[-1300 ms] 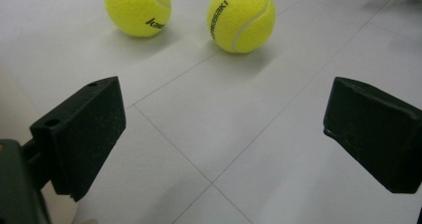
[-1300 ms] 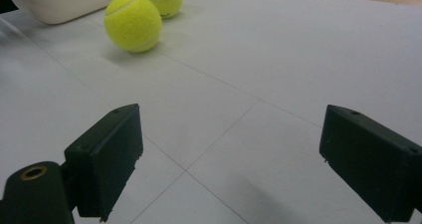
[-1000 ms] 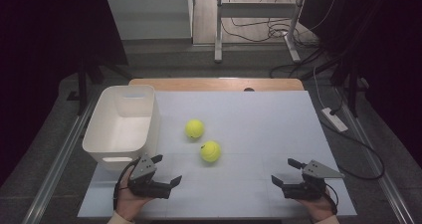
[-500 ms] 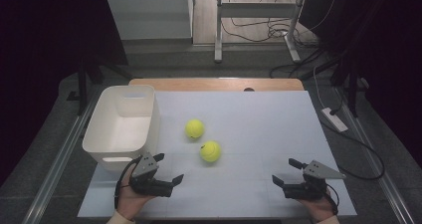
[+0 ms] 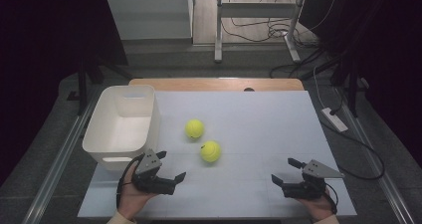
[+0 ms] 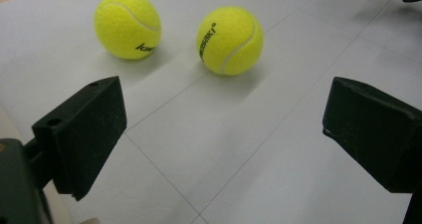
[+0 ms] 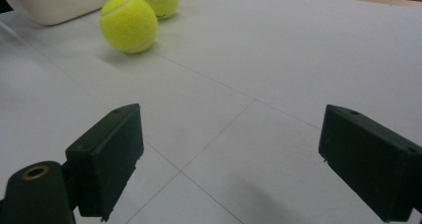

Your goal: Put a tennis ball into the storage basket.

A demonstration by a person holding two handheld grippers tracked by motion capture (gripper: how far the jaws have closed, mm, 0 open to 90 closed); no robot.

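Left gripper view, two tennis balls (image 6: 230, 40) ahead of spread, empty fingers (image 6: 87, 134).

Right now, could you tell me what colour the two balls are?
Both balls are bright yellow-green, clearest in the left gripper view.

White counter (image 5: 259, 119) with a tub and two balls

A white tub (image 5: 122, 124) sits at its left edge; two yellow tennis balls, one (image 5: 194, 129) just behind the other (image 5: 210, 151), lie near the middle, close together but apart.

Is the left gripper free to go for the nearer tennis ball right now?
Probably yes: the left gripper is open, and bare table lies between it and the nearer tennis ball.
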